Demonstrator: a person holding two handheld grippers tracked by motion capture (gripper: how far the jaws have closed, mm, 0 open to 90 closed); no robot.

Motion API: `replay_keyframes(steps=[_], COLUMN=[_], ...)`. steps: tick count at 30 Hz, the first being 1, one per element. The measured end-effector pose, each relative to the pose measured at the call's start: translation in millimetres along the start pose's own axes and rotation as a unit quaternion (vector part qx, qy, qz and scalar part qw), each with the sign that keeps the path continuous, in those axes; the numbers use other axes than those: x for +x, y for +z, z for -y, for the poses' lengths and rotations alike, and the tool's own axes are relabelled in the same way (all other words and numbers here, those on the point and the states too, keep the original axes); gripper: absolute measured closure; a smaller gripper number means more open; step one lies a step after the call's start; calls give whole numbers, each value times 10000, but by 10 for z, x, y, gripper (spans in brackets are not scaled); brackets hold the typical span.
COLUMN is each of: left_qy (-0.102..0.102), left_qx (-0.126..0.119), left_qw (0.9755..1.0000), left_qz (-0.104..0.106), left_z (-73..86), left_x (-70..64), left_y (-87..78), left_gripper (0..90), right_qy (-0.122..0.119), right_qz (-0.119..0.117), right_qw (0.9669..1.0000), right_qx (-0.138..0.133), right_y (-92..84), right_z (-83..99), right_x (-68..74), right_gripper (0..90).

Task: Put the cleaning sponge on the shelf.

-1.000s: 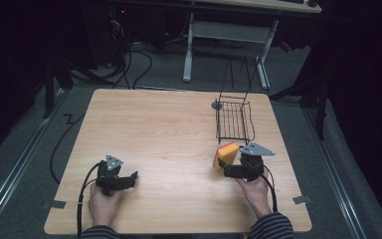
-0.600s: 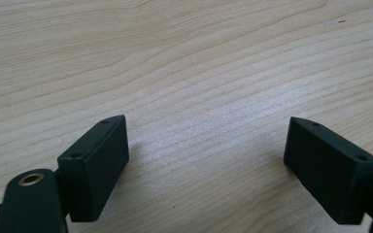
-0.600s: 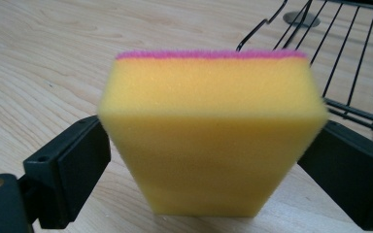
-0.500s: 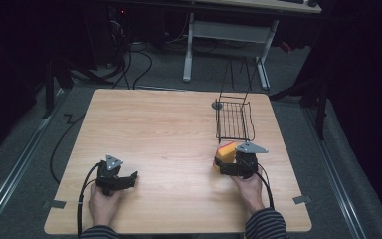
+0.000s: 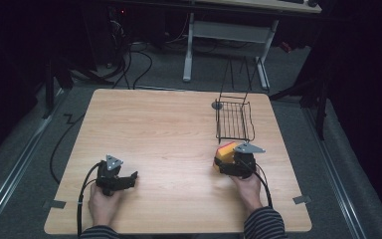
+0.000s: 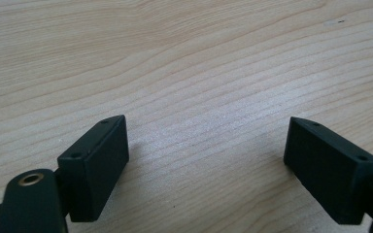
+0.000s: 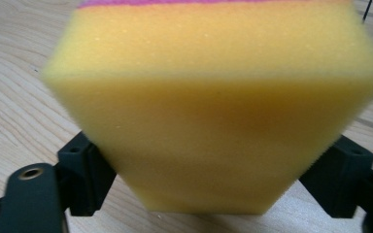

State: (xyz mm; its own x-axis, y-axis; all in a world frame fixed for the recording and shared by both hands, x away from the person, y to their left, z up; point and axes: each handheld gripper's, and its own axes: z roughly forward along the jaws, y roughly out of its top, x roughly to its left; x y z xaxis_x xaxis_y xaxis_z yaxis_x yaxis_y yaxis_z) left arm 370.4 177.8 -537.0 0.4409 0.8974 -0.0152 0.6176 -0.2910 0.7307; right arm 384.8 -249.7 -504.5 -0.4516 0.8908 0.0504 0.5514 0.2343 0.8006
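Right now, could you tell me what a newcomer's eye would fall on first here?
The yellow foam sponge with a pink top layer, squeezed between the right gripper's black jaws near the wooden table's right edge. Just behind it stands a black wire basket. The left gripper rests open at front left.

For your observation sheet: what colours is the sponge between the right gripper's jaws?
The sponge is yellow with a thin pink-red top layer, clearest in the right gripper view.
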Motion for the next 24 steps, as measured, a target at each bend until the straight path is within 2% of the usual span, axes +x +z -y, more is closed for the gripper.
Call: replay_keyframes(steps=[9,15,24], left_qy=[-1,2,2], left_qx=[-2,-1,-1], left_qw=[10000,10000,10000], left_qz=[-2,-2,-2], left_z=[0,0,0], left_x=[-1,0,0], left_y=[0,0,0], left_gripper=[170,170,170], right_qy=[-104,-271,-173], right_qz=[27,-36,-132], right_qw=[9999,9996,9997], right_qx=[-26,-57,-148], right_y=[-13,-93,-274], right_z=[1,-18,-57], right_x=[37,53,15], right_gripper=[219,222,222])
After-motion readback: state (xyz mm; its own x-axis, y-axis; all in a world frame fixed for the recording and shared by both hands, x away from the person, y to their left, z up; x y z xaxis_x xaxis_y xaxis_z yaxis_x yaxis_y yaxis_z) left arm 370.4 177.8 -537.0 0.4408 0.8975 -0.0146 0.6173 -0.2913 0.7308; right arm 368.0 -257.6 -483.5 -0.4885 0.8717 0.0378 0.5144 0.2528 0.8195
